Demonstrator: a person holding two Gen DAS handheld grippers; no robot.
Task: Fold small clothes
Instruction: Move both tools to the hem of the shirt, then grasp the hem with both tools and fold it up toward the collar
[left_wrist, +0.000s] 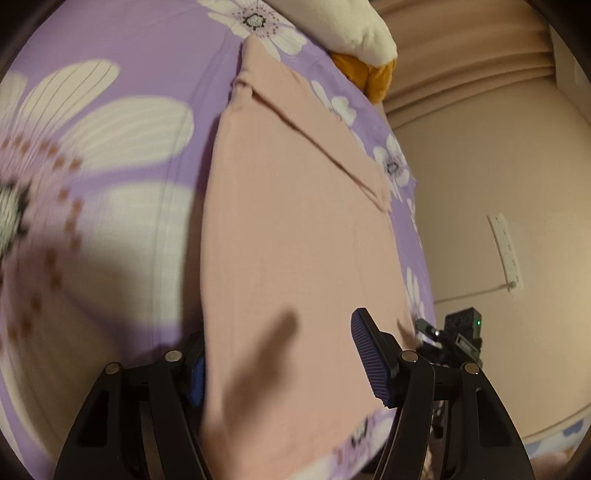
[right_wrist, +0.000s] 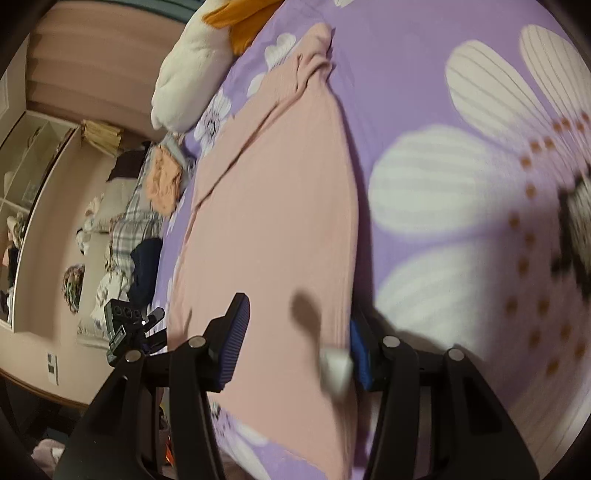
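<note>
A pink garment (left_wrist: 295, 229) lies flat on a bed covered by a purple sheet (left_wrist: 147, 44) with big white flowers. In the left wrist view it fills the middle of the frame, from the upper centre down to the lower edge, and a folded part runs slantwise across its upper right. In the right wrist view the same garment runs from the upper centre to the bottom, with a bunched end at the top.

The left tongs (left_wrist: 284, 365) stand spread at the bottom of the left wrist view. The near edge of the garment lies between them; the left finger is partly hidden behind the cloth and the right finger (left_wrist: 369, 358) stands over it. I cannot see the pads pressing on the cloth.

The right tongs (right_wrist: 295, 350) are also spread at the bottom of the right wrist view, with the cloth edge between the fingers. A small white tag (right_wrist: 334, 369) sits just beside the right finger.

A white and orange plush toy (right_wrist: 192, 74) lies at the upper left of the right wrist view, near the sheet's edge. A pile of other clothes (right_wrist: 147, 206) is at the left of that frame.
</note>
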